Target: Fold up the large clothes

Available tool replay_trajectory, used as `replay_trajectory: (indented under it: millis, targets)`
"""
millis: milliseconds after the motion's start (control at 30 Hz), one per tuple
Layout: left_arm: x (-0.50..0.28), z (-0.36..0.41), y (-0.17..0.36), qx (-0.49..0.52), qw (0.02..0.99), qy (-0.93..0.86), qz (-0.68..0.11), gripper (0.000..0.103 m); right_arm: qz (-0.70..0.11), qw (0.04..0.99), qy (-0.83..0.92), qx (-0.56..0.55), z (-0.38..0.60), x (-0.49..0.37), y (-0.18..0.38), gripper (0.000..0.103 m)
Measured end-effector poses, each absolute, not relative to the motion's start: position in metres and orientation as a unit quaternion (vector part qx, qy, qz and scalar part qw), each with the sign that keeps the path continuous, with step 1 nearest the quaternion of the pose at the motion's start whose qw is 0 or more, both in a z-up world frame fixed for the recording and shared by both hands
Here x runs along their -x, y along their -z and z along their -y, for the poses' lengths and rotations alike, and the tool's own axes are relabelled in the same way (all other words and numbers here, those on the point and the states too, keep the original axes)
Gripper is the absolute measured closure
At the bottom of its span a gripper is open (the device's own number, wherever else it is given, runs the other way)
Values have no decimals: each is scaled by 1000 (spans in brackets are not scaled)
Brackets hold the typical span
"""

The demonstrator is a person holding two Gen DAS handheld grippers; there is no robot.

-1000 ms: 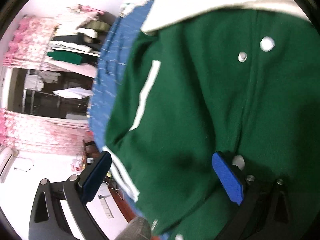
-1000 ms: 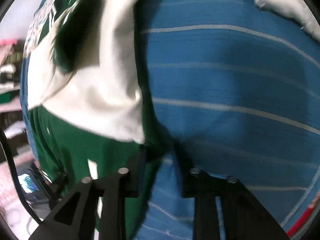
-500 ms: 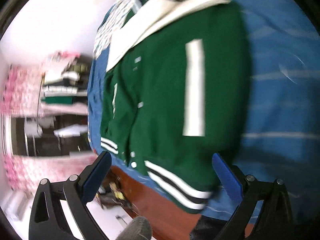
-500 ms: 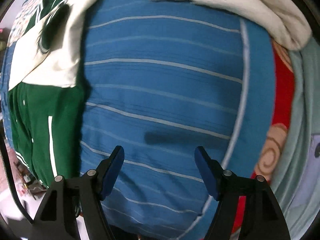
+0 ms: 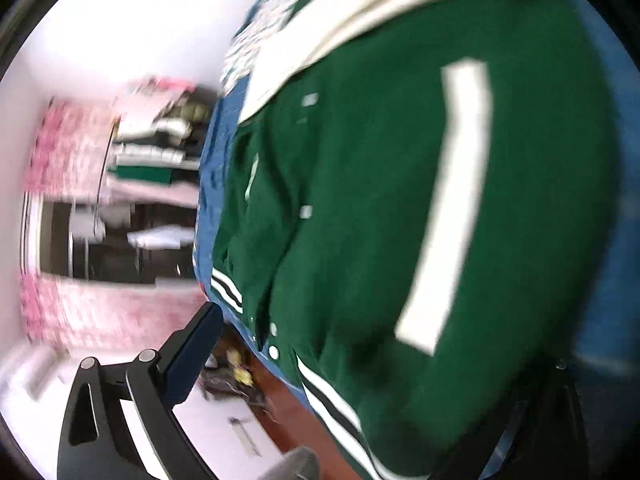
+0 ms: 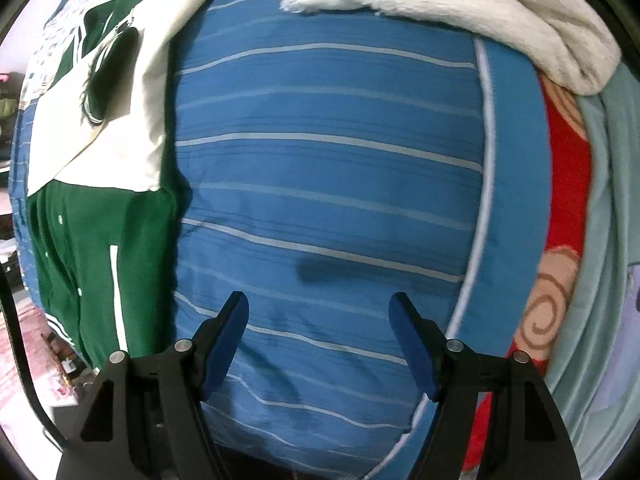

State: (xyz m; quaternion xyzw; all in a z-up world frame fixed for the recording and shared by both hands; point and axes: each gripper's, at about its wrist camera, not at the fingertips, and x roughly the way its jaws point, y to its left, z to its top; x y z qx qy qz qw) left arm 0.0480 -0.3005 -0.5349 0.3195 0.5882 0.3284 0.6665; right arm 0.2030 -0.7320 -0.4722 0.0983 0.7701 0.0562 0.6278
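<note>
Right gripper jaws wide apart, holding nothing, over blue striped bedspread; left gripper grip state hidden behind the green jacket, which lies on the bedspread's left part.

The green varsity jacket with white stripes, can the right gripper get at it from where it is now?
Probably yes. The right gripper is open and empty over the blue striped bedspread, and the green varsity jacket lies flat to its left with nothing between them.
</note>
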Motion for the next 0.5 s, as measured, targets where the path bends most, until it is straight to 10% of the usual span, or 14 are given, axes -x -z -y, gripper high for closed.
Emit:
replay_trajectory:
  millis: [133, 333, 500]
  targets:
    - [-62, 282, 527, -306, 675, -337, -580, 1, -760, 632, -95, -116, 722, -219, 482, 29]
    - [-51, 293, 508, -256, 715, -284, -585, 81, -705, 620, -234, -253, 712, -274, 501, 22]
    - [-54, 291, 503, -261, 716, -274, -587, 85, -656, 600, -291, -354, 695, -324, 526, 19]
